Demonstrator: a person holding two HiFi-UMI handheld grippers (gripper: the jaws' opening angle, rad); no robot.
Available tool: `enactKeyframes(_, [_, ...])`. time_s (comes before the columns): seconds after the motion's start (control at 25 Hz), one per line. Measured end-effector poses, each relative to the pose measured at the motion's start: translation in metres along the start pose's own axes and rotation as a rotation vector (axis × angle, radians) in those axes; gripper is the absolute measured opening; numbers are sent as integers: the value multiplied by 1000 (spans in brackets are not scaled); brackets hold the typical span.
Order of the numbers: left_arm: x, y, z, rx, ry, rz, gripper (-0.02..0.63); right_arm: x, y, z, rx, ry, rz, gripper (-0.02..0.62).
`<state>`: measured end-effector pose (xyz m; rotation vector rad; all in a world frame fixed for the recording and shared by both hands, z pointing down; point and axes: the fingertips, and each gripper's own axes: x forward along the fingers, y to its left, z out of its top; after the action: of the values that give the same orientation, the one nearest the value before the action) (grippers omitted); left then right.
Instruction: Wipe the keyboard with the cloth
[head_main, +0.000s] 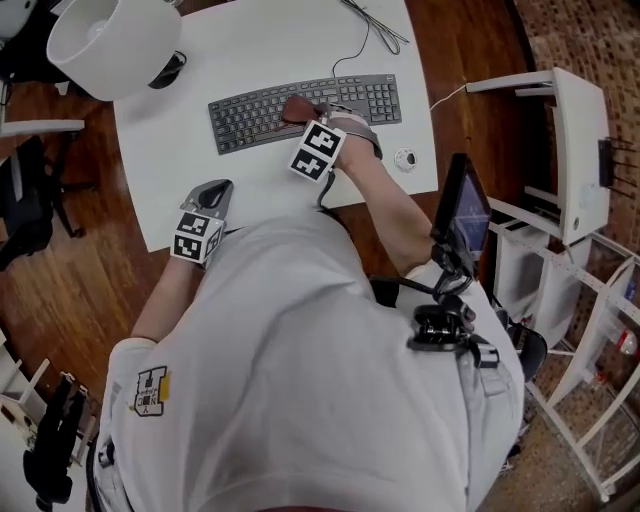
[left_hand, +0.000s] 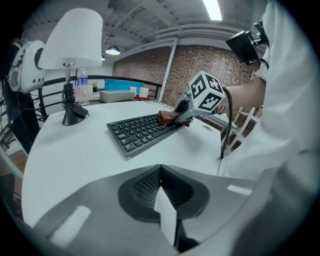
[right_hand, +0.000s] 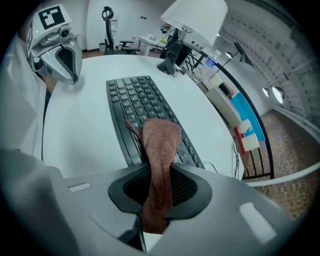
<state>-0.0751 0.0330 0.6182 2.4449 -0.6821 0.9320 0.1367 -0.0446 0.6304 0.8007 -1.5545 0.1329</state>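
Keyboard (head_main: 250, 115) runs left-right across table (head_main: 270, 185), cloth (head_main: 298, 108) on it.

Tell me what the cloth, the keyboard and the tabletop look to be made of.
Cloth: brown terry or microfibre, judging by its looped, fuzzy weave. Keyboard: dark matte plastic, probably; the keys show little glare. Tabletop: smooth white laminate or painted board; can't tell which.

We see a reddish-brown cloth (right_hand: 159, 150) over a dark grey keyboard (right_hand: 137, 107) with black keys, on a plain white table (right_hand: 80, 130). The left gripper (left_hand: 160, 169) and right gripper (right_hand: 159, 175) are matt grey, and their marker cubes (head_main: 318, 152) carry black-and-white squares. The lamp (head_main: 110, 40) shade is white. The floor (head_main: 60, 280) looks like reddish-brown wood, though it is dim.
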Motion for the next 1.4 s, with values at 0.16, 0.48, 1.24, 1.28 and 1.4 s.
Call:
enactKeyframes(0.16, [19,-12,15,26,8,-18,0,4,-42,-80,101,91,-47,80])
enactKeyframes(0.48, [49,-34,38,52,19,-35,0,-3,-87,-199,229,206,-93,80])
enactKeyframes(1.24, [57,-36,38,-34,-1,28,0,32,-152,-134,23,130,-68,80])
enactKeyframes(1.28, [58,-36,37,-34,-1,25,0,32,-150,-134,26,128,-65,80])
enactKeyframes(1.4, [60,-38,39,-24,-3,17,0,29,-145,-137,30,127,-58,80])
